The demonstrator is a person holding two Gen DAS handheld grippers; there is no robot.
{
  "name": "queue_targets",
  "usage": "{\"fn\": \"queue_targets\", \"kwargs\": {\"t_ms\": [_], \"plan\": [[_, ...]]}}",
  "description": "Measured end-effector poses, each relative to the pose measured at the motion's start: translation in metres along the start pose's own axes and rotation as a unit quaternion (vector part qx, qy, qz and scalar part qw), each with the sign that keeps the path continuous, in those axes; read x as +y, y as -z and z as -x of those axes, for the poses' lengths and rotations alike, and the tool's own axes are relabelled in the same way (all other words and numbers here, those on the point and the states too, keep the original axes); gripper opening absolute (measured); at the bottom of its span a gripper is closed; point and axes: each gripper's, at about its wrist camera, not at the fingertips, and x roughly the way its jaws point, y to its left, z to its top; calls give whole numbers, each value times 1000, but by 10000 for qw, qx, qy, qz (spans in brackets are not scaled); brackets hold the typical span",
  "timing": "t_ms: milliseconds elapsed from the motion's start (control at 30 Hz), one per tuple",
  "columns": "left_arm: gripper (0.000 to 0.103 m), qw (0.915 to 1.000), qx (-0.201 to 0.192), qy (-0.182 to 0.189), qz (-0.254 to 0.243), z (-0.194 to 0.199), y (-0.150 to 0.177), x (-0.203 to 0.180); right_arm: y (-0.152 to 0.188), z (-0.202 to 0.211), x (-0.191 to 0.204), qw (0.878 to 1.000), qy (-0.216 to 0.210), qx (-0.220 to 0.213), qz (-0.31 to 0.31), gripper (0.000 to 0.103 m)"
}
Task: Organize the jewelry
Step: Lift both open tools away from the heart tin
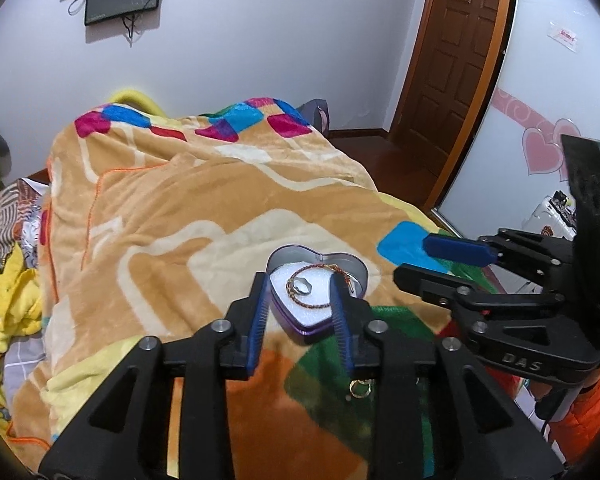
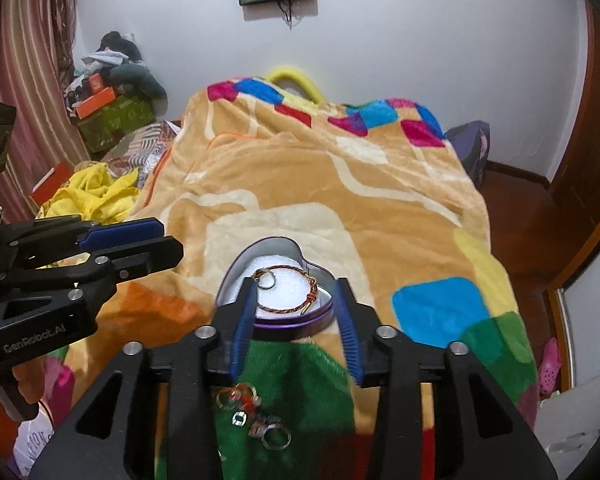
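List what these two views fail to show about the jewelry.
- Loose rings, right wrist view: blurred, partly behind a finger; count unclear.
- Ring, left wrist view: partly behind a finger.
- Tin: near rim hidden by fingers, both views.

You can read two marks, both moulded on the black claw bodies. In your left wrist view, the right claw carries raised letters "DAS" on its lower body. In your right wrist view, the left claw shows "GenRobot.AI" in pale letters on its side. A red-printed sticker on the wall is too small to read.
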Motion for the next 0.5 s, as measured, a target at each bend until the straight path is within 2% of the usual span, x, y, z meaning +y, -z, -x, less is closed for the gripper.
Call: {"fn": "queue_targets", "kwargs": {"t_ms": [133,233,300,500], "plan": [[39,9999,-63,-109,-44,19,8,-6,5,21,9,9998,79,-155,50,41],[45,9999,-79,-128,-31,29,13,-8,9,34,14,9997,75,-248,22,47],[46,9999,-63,-135,-7,34,17,-9,13,41,17,9995,99,-297,3,51],[46,9999,63,-147,-30,41,34,-15,27,52,20,9993,186,-308,-93,52]]}}
